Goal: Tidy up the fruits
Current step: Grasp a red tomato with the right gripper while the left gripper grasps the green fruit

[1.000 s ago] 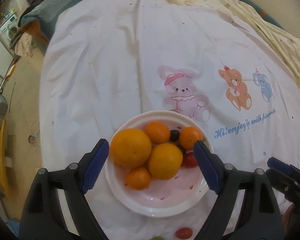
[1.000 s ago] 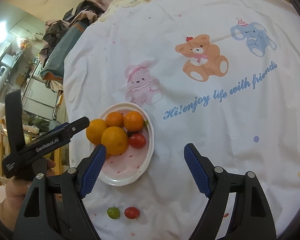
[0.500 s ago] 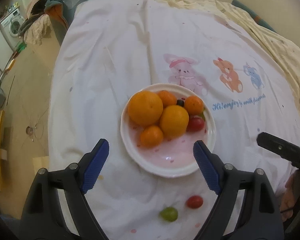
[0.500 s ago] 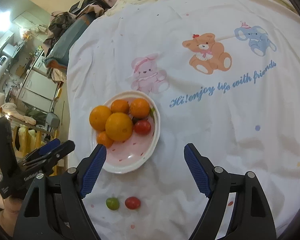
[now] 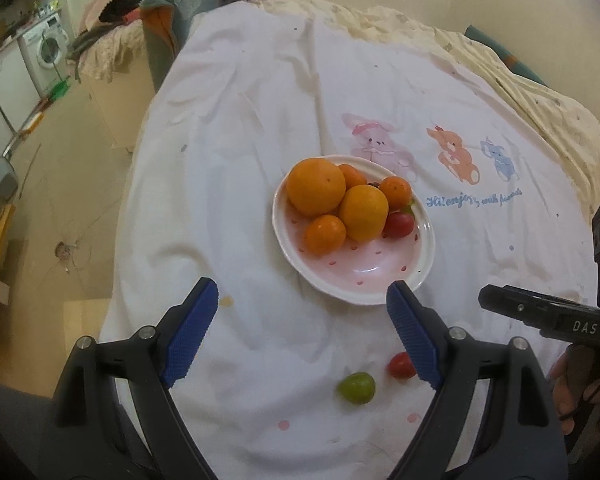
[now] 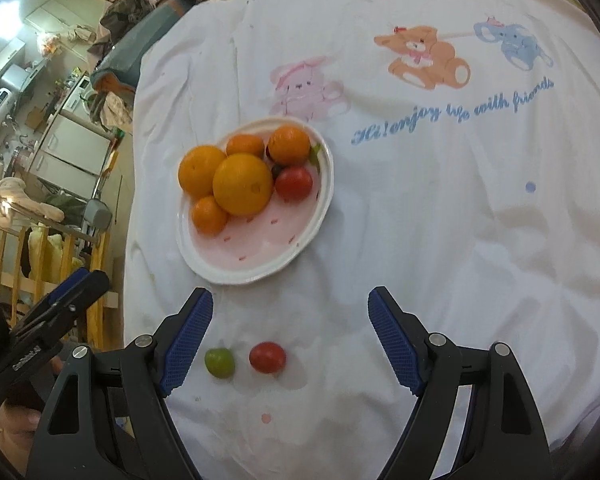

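A white plate (image 5: pixel 414 276) with a pink, speckled inside sits at the centre of the left wrist view on a white cloth (image 5: pixel 240 160) printed with cartoon animals, and most of the fruit is already gathered on it: two large oranges (image 5: pixel 315 186), three smaller ones and a red tomato (image 5: pixel 398 225) are piled toward its upper half, leaving the lower half of the dish bare, seemingly room for what remains. Two pieces lie loose on the cloth below the plate, well apart from it and just beside each other: a green tomato (image 6: pixel 219 362) and a second red tomato (image 6: pixel 267 357), low and left of centre in the right wrist view. The right gripper (image 6: pixel 288 336) hangs over exactly this pair with its blue fingers spread wide and nothing between the pads, so both fruits show in the gap, which suggests a lineup for picking one. The left gripper (image 5: pixel 302 334) is likewise spread and empty, low in its own frame, the strays near its right finger. The likely next step is lifting a stray onto the plate's bare part.
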`<control>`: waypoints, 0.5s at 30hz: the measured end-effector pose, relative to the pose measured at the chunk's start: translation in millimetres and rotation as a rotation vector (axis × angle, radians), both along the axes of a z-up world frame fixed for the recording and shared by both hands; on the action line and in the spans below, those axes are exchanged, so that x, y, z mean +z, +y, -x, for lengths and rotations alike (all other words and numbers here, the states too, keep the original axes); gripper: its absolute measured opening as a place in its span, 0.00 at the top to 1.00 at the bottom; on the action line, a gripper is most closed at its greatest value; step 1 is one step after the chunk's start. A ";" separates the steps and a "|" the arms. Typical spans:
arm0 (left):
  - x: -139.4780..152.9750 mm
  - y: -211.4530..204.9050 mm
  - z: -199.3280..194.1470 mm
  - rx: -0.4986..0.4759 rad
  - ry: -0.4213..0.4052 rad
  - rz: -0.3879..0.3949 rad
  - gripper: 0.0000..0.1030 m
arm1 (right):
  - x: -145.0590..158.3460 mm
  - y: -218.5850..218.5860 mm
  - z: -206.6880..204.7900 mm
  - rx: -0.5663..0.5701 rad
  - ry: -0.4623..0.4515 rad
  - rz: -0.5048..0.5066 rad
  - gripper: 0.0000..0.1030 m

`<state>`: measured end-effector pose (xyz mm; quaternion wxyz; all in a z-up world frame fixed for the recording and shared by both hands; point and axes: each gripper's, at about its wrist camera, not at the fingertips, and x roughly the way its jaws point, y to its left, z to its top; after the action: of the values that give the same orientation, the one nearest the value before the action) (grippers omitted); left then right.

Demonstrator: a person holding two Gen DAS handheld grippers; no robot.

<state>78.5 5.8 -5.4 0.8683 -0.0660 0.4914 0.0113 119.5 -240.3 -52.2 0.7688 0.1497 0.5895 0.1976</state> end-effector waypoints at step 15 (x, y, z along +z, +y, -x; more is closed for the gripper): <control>-9.4 9.1 2.0 0.043 0.039 0.031 0.19 | -64.2 52.4 17.0 0.192 0.241 0.008 0.43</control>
<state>76.6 15.0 -14.8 0.8571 -0.0898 0.5067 0.0235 102.5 -187.9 -116.4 0.6707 0.1122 0.6899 0.2482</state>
